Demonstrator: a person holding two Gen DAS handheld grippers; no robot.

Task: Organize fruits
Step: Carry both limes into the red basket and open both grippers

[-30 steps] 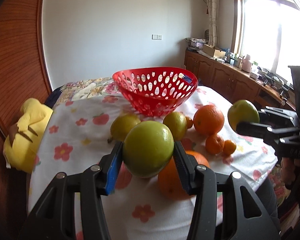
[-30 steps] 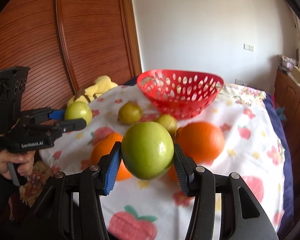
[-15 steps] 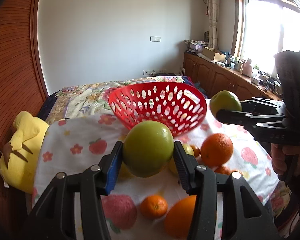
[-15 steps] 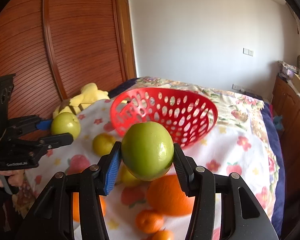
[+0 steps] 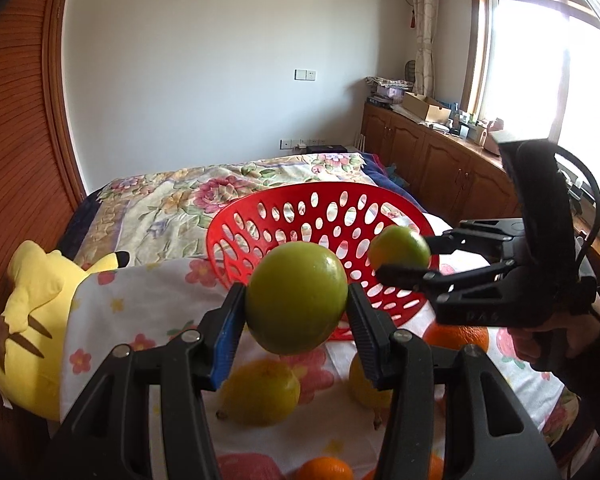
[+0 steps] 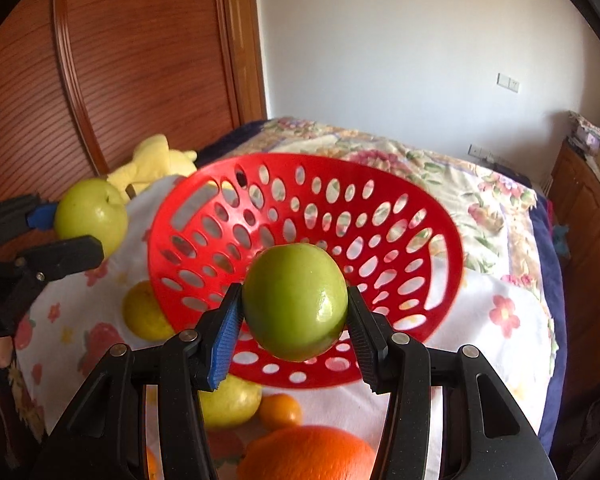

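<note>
At far left, a yellow plush toy (image 5: 32, 312) beside the flowered cloth (image 5: 148, 292). Next, left gripper (image 5: 296, 312) clamped on a green apple (image 5: 296, 296), held in the air in front of the red basket (image 5: 300, 208). Below, yellow fruits (image 5: 260, 396) and what look like oranges (image 5: 456, 336), partly hidden. Right gripper (image 6: 296, 316) clamped on another green apple (image 6: 296, 300), above the basket's near rim.

Bed (image 5: 168, 204) w/ floral quilt; white flowered cloth (image 5: 148, 312) spread over near end. On cloth: red basket (image 6: 440, 240), yellow fruits (image 5: 260, 396), oranges (image 6: 308, 456). Yellow plush (image 5: 32, 316) at left edge, partly under cloth.
</note>
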